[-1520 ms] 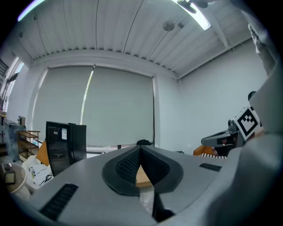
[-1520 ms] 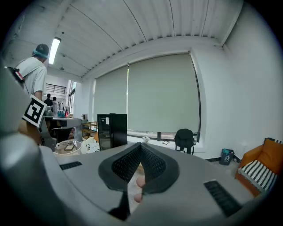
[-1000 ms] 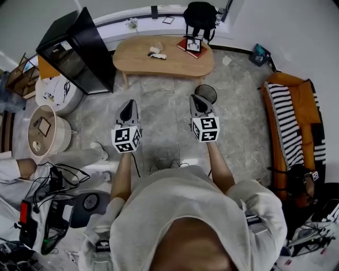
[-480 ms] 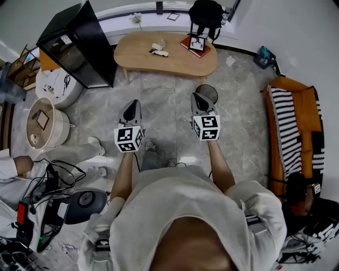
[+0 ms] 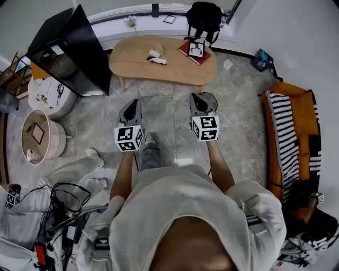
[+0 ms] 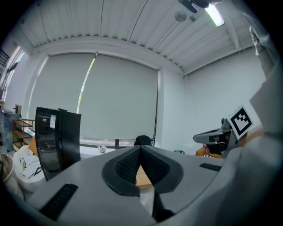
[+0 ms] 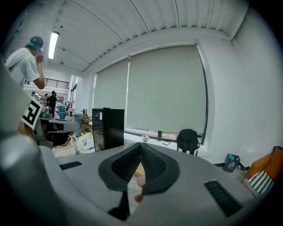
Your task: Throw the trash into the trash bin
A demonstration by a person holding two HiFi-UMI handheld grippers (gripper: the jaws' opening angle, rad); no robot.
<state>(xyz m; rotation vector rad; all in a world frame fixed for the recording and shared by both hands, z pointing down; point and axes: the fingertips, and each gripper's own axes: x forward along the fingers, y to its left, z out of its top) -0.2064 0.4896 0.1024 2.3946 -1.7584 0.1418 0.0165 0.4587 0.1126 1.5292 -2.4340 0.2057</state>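
The left gripper (image 5: 132, 106) and right gripper (image 5: 196, 99) are both pinched closed and empty. A round black mesh trash bin (image 5: 211, 97) stands just beside the right one.

Counting now: two grippers (image 5: 132, 103) (image 5: 196, 98) up front, one table (image 5: 132, 66), and there, two scraps (image 5: 155, 52) (image 5: 158, 61) of trash on it, plus one book (image 5: 186, 48). One bin (image 5: 211, 97), one black cabinet (image 5: 69, 50), one backpack (image 5: 204, 16), one striped sofa (image 5: 292, 132).
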